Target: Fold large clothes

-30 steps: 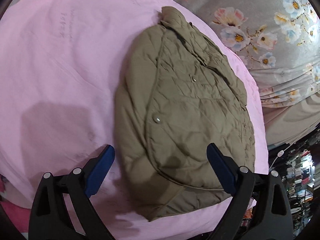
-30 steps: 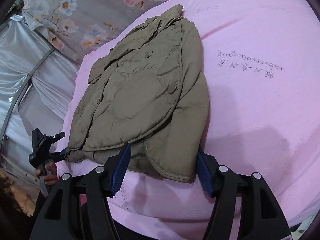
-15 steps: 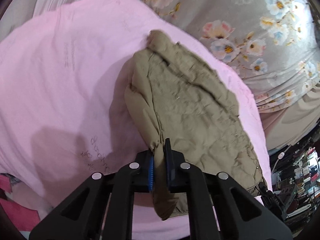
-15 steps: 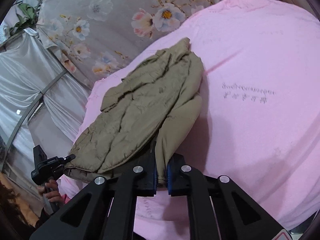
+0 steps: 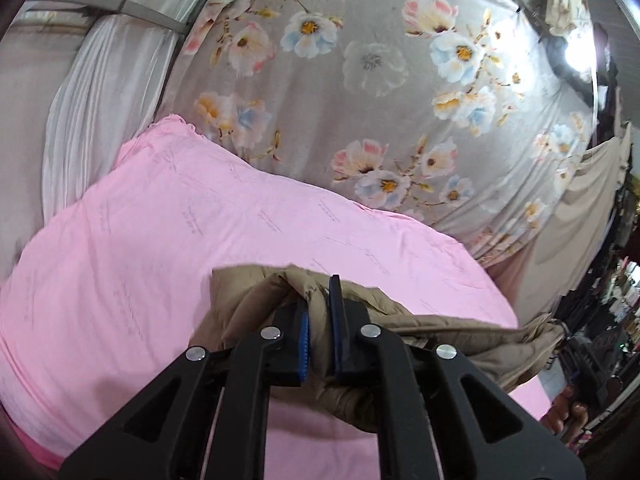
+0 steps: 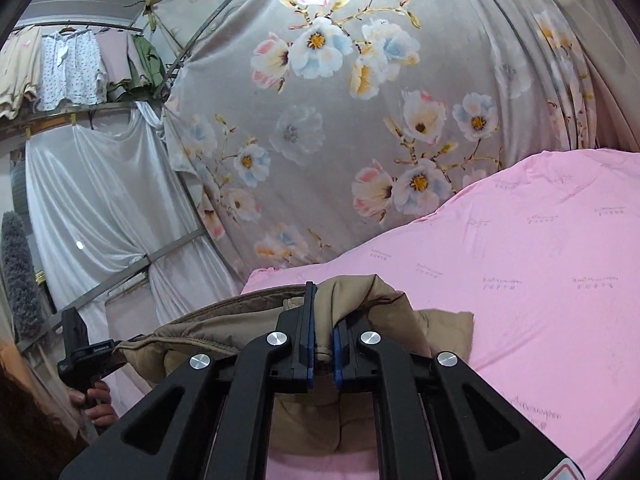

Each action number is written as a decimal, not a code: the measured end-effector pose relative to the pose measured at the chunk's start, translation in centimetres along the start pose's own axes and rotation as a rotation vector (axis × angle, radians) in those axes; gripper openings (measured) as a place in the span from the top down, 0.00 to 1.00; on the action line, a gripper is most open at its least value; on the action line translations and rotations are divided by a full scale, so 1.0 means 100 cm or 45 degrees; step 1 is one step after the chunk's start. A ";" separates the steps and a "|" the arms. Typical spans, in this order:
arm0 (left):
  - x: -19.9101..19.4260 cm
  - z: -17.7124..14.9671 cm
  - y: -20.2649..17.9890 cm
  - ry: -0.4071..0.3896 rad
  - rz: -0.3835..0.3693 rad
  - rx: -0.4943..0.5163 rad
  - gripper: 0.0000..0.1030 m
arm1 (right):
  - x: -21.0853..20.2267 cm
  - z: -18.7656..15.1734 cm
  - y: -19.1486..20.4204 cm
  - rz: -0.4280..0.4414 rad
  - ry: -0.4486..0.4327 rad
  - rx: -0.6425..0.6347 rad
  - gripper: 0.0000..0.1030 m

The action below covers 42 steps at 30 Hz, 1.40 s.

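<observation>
Both tools clamped on olive jacket (image 5: 448, 332): left gripper (image 5: 318, 308) and right gripper (image 6: 323, 312) pinch its hem, jacket raised over near edge of pink bed sheet (image 5: 168, 248), floral curtain (image 6: 328, 120) behind

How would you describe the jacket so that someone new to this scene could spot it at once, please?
Start at the pink sheet spread before the floral curtain. At its near edge hangs the jacket, pinched by the left gripper and right gripper. It is the only olive-tan, quilted item there.
</observation>
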<state>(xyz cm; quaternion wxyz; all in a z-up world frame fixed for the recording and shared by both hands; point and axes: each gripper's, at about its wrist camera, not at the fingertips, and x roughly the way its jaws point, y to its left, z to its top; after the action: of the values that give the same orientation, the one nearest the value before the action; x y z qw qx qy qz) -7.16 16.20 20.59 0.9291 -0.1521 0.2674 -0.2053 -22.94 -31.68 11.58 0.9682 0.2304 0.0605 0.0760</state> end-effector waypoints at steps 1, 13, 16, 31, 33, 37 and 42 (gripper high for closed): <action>0.017 0.006 -0.004 0.008 0.036 0.013 0.92 | 0.017 0.002 -0.002 -0.030 0.012 0.007 0.94; 0.270 -0.018 0.029 0.345 0.493 0.161 0.89 | 0.225 -0.049 -0.092 -0.440 0.339 0.150 0.93; 0.295 -0.036 0.037 0.371 0.521 0.192 0.87 | 0.245 -0.068 -0.101 -0.500 0.399 0.102 0.93; 0.235 -0.033 0.037 0.159 0.450 0.201 0.33 | 0.202 -0.054 -0.092 -0.389 0.351 0.211 0.51; 0.211 -0.027 0.033 0.109 0.439 0.238 0.31 | 0.183 -0.041 -0.075 -0.374 0.326 0.152 0.51; 0.190 -0.018 0.014 0.138 0.364 0.273 0.31 | 0.183 -0.032 -0.023 -0.379 0.389 -0.079 0.67; 0.229 -0.027 -0.037 0.238 0.307 0.397 0.36 | 0.236 -0.043 0.042 -0.372 0.516 -0.383 0.94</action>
<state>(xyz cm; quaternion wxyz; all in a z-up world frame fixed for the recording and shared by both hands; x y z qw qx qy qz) 7.94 1.91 9.91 0.9303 0.0464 0.3338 -0.1448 -0.94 -22.00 7.76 0.9604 0.0533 0.2733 -0.0117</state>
